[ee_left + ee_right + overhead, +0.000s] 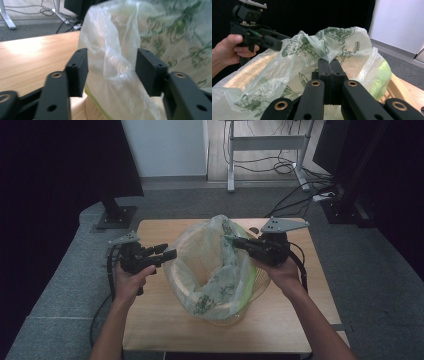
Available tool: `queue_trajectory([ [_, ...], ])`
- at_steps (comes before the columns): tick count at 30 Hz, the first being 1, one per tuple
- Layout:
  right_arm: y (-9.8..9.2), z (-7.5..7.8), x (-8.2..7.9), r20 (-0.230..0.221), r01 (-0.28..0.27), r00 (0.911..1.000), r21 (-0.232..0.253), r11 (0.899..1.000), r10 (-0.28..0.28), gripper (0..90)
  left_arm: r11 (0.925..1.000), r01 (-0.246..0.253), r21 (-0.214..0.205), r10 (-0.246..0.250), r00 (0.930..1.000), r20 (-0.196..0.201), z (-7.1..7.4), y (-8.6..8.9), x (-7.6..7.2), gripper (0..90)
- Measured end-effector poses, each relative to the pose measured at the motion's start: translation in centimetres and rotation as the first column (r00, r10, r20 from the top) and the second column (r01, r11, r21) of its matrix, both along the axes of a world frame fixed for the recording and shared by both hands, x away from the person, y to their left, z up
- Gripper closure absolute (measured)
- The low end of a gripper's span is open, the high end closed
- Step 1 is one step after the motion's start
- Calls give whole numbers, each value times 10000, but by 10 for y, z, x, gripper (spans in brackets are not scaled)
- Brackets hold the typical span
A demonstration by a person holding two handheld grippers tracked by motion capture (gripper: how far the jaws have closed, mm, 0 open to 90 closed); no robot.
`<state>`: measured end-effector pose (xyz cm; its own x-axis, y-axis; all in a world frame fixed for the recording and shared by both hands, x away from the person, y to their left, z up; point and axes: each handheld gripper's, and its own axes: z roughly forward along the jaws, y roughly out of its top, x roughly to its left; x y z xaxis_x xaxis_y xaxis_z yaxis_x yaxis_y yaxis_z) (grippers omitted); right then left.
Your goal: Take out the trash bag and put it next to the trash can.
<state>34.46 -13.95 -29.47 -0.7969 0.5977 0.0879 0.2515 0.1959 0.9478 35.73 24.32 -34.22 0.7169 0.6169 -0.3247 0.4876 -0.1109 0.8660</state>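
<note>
Both forearms enter over the near edge of the tabletop [150,320]. A woven basket [227,312] sits at the middle of the tabletop, its base toward the near edge, lined with a thin translucent plastic bag [212,270] printed with green leaves. The bag's mouth stands up above the basket rim and reaches toward the far edge.

Left tongs [167,255], held in the left hand [127,280], sit just beside the left side of the basket. Jaws spread, with a raised fold of the bag [112,57] between them; contact with the film cannot be confirmed.

Right tongs [232,241], held in the right hand [280,267], are at the bag's far right rim. Jaws pressed together [329,72], pinching the bag's edge and holding it raised.
</note>
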Motion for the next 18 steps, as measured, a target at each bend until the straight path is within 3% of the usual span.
queue_trajectory([
  [3, 0, -1, -1, -13, 14, 10000, -1, 10000, -14, 888, 9989, 296, -357, -301, 9995, -129, 0, 0, 0, 691],
  [6, -1, -1, -2, 26, 25, 10000, -30, 10000, -25, 888, 9999, -67, -92, 69, 9998, 191, 6, 0, -4, 778],
  [9, -3, -1, -2, 31, 59, 10000, -6, 10000, -59, 888, 9999, 33, 109, -36, 9997, 257, 9, 0, -5, 900],
  [14, -4, 0, -3, 94, 42, 9999, 29, 10000, -42, 888, 10000, -80, -32, 82, 9985, 541, 12, 1, -7, 900],
  [18, -4, 1, -4, 118, -24, 9999, 98, 9999, 23, 888, 9992, -104, -383, 133, 9970, 767, 26, 7, -7, 900],
])
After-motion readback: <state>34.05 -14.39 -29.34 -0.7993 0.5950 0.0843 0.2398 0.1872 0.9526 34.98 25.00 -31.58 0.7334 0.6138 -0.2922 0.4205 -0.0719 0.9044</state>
